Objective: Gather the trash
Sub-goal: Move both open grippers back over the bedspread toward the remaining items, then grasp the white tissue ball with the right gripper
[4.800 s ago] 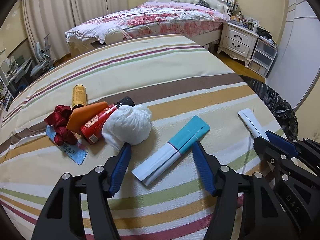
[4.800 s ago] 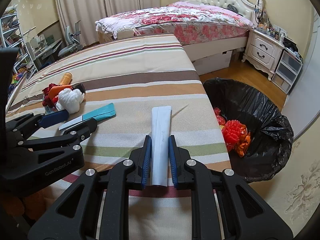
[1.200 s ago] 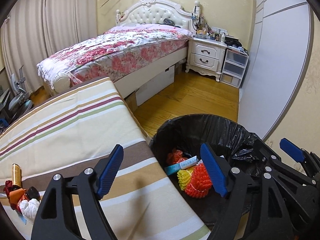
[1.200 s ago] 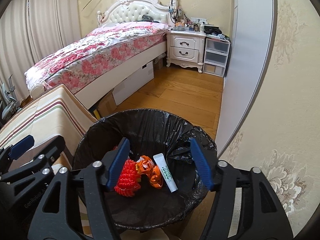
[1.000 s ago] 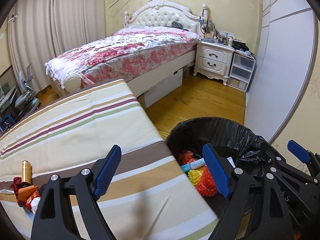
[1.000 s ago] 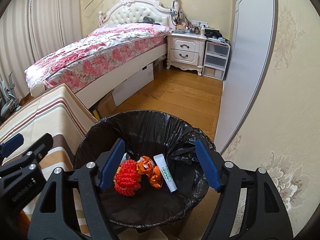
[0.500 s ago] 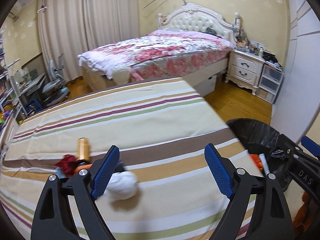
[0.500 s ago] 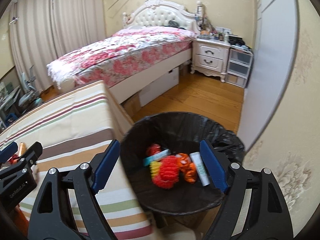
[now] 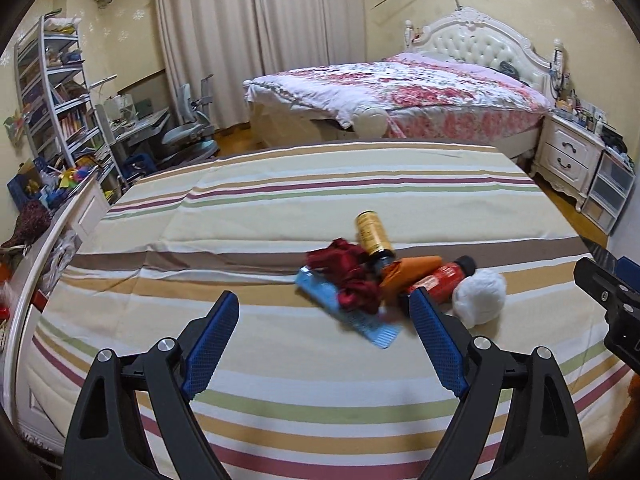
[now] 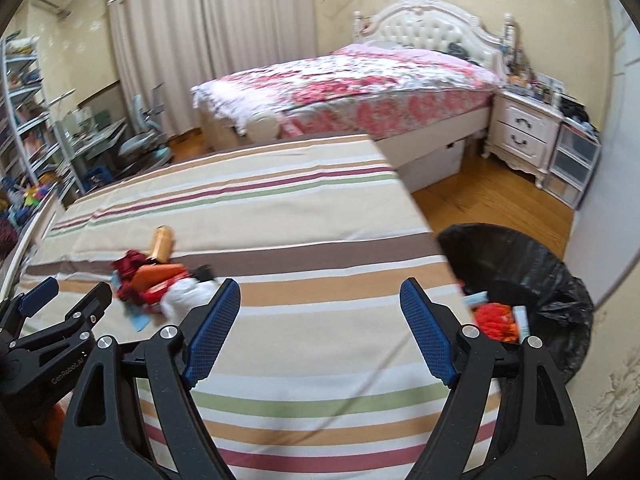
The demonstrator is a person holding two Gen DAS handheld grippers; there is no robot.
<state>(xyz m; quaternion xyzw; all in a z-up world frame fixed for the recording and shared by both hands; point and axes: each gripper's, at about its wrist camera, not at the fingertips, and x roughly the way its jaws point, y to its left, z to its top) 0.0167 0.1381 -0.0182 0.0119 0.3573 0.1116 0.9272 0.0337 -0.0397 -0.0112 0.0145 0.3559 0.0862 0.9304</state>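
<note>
A pile of trash lies on the striped bedspread (image 9: pixel 280 208): a gold can (image 9: pixel 373 233), a dark red crumpled wrapper (image 9: pixel 348 276), a blue flat packet (image 9: pixel 348 314), an orange piece (image 9: pixel 412 267), a red bottle (image 9: pixel 440 280) and a white crumpled ball (image 9: pixel 479 297). My left gripper (image 9: pixel 326 340) is open and empty, just short of the pile. My right gripper (image 10: pixel 320 332) is open and empty over the bedspread (image 10: pixel 304 248); the pile (image 10: pixel 160 280) is to its left. The black-lined trash bin (image 10: pixel 532 276) at right holds red and orange trash.
A flowered bed (image 9: pixel 400 92) stands behind, with a white nightstand (image 9: pixel 568 160) and plastic drawers (image 9: pixel 608 192) at right. A bookshelf (image 9: pixel 60 92), desk and chair (image 9: pixel 188 136) stand at far left. Wooden floor (image 10: pixel 488 200) lies between bed and bin.
Both grippers dropped their packets into the bin and have swung left from it back over the striped bedspread. The left one now faces the trash pile. Both stay open.
</note>
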